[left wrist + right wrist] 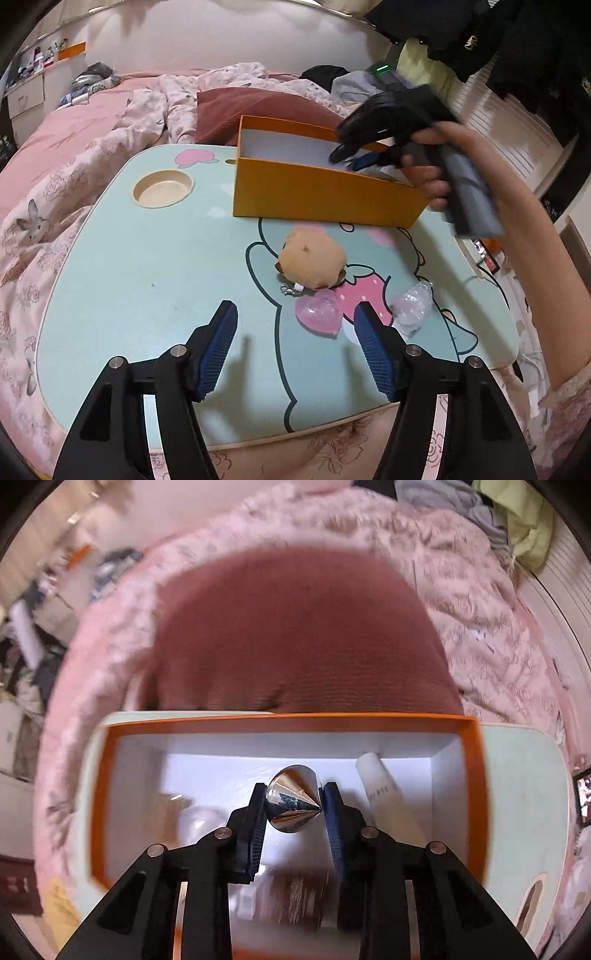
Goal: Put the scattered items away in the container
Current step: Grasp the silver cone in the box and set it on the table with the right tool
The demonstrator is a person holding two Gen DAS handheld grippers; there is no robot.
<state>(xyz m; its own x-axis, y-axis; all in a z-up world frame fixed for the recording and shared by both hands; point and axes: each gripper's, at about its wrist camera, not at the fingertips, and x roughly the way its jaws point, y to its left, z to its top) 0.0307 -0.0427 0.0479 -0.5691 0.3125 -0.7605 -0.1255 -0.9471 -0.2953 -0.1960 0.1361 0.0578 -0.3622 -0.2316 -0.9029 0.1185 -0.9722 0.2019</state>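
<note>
The white tube (384, 794) bears dark lettering, blurred past reading.

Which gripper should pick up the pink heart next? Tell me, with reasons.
Left. The left gripper hangs open just above the table, with the pink heart between its jaws. The right gripper is over the orange box, its jaws shut on a shiny cone.

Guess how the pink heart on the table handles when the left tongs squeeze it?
The pink heart looks translucent and glossy, so probably soft, gel-like and slippery against the pads. It lies flat and low on the table, so unlikely to roll, but hard to get under.
</note>
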